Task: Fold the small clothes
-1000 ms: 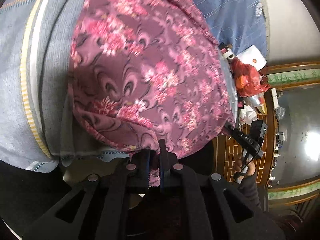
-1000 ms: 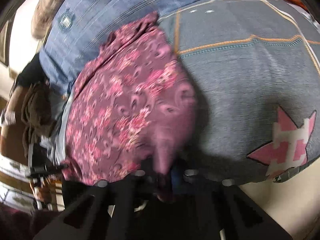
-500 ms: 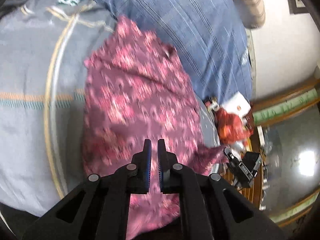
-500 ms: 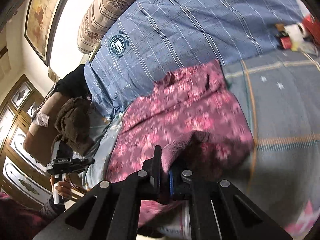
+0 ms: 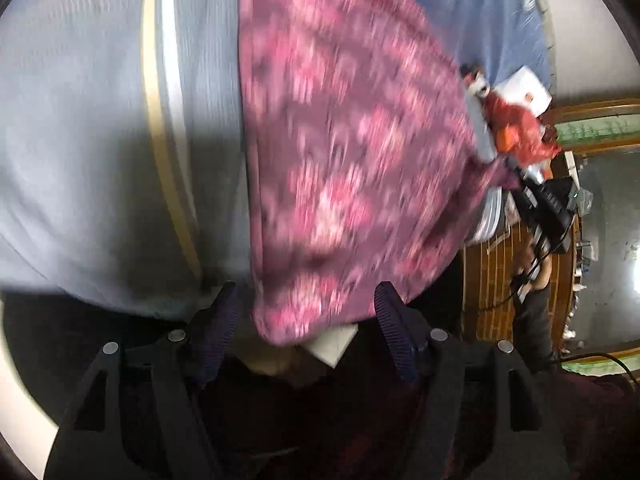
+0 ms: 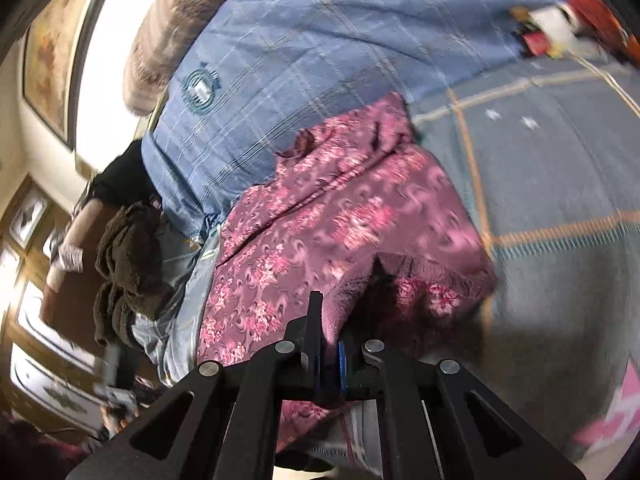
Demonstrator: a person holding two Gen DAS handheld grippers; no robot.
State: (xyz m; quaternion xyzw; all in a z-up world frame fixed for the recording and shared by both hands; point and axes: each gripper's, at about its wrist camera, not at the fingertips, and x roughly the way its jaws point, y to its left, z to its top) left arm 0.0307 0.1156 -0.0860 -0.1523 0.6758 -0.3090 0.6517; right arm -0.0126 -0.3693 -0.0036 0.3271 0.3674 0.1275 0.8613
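Observation:
A maroon garment with pink flowers (image 5: 352, 152) lies on the grey bedspread (image 5: 80, 140), blurred by motion in the left wrist view. My left gripper (image 5: 306, 304) is open, its fingers either side of the garment's near corner, which hangs between them. In the right wrist view the same garment (image 6: 340, 220) is spread on the bed with its near edge lifted. My right gripper (image 6: 328, 344) is shut on that near edge of the garment.
A blue checked quilt (image 6: 320, 60) and a striped pillow (image 6: 168, 40) lie at the head of the bed. A brown cloth (image 6: 124, 264) sits at the bed's left side. A red bag (image 5: 520, 132) and white box (image 5: 524, 88) lie near the bed's edge. The wooden floor (image 5: 492, 276) lies beyond.
My left gripper was shut on the garment and has opened; the cloth corner now hangs loose between its fingers. My right gripper still grips the garment's edge and has lifted it over the bed.

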